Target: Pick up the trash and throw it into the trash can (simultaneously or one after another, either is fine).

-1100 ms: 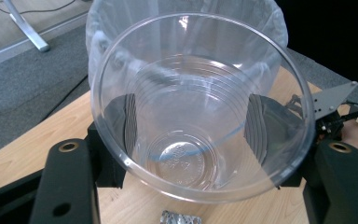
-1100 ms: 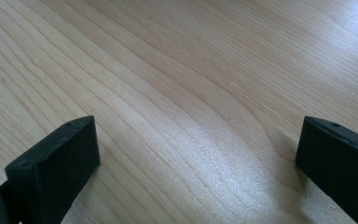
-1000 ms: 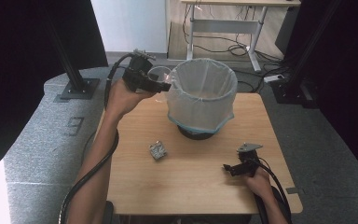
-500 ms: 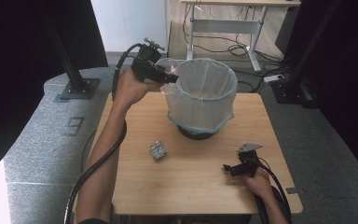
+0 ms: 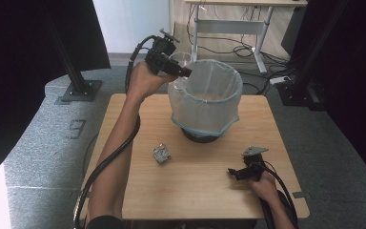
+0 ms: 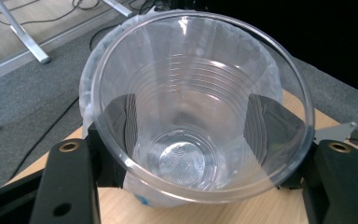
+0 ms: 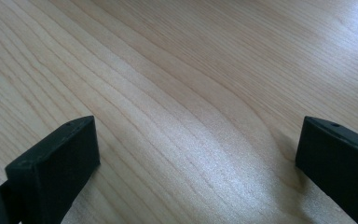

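— What did the high view give you that the gripper views did not?

— The whole layout. The left gripper (image 5: 183,71) was held up at the near-left rim of the lined bin (image 5: 206,102), which stood at the far middle of the table (image 5: 138,200). A small crumpled scrap (image 5: 162,153) lay on the wood in front of the bin, and the right gripper (image 5: 236,172) rested low near the table's right front edge.

— And the left gripper view?

— It looked straight down into the clear plastic cup (image 6: 200,107). Through the cup's wall both black jaws pressed on its sides — closed most of the way, clamped on it. The bin's white liner showed behind the cup's rim.

— The right gripper view?

— Bare wood grain. The jaws stood wide apart with nothing between them, close above the tabletop — whether they touched it, I couldn't tell.
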